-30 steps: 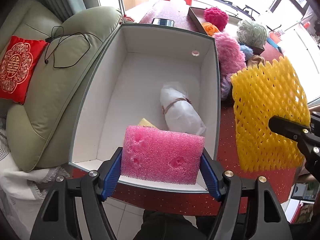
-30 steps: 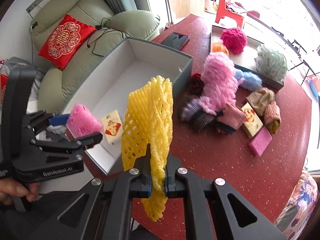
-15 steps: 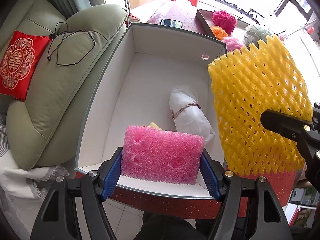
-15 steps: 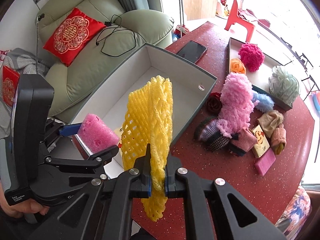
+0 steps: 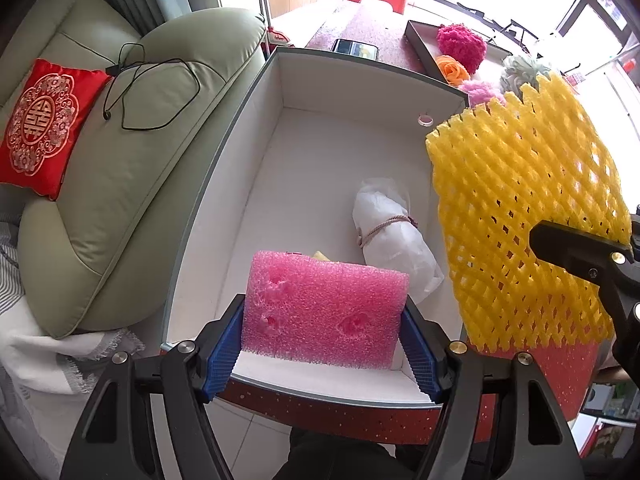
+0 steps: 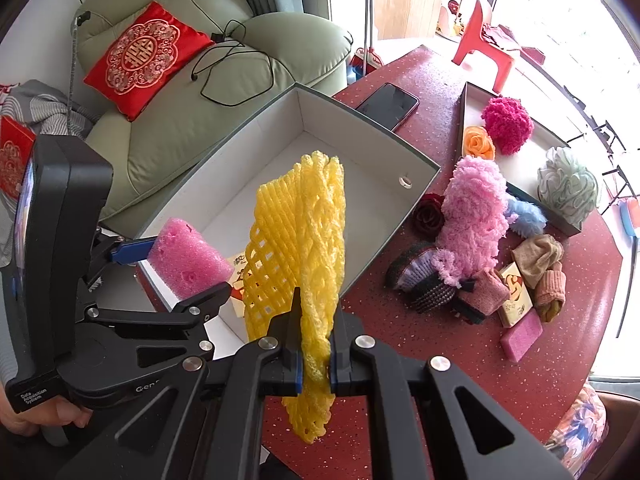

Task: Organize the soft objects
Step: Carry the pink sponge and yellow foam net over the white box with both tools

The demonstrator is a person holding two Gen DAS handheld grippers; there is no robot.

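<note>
pink foam block (image 5: 324,312) is sitting w/ long axis across the frame, lower center, over the near edge of the white box (image 5: 304,80); left gripper (image 5: 324,348) is clamping its two ends, jaws wide. yellow foam net (image 6: 304,248) is standing roughly upright, center frame, w/ right gripper (image 6: 314,364) nearly closed, pinching its lower part.

"Data Acquisition System" on left gripper (image 6: 192,276)

Both my grippers loaded over the open box

My right gripper (image 6: 314,354) pinches the yellow foam net (image 6: 298,240), which stands upright before the grey box (image 6: 360,120). At left, my left gripper (image 6: 176,268) clamps the pink sponge (image 6: 188,256) above the box's near corner. Fluffy pink yarn (image 6: 474,212) and other soft things lie on the red table (image 6: 560,380).
</note>
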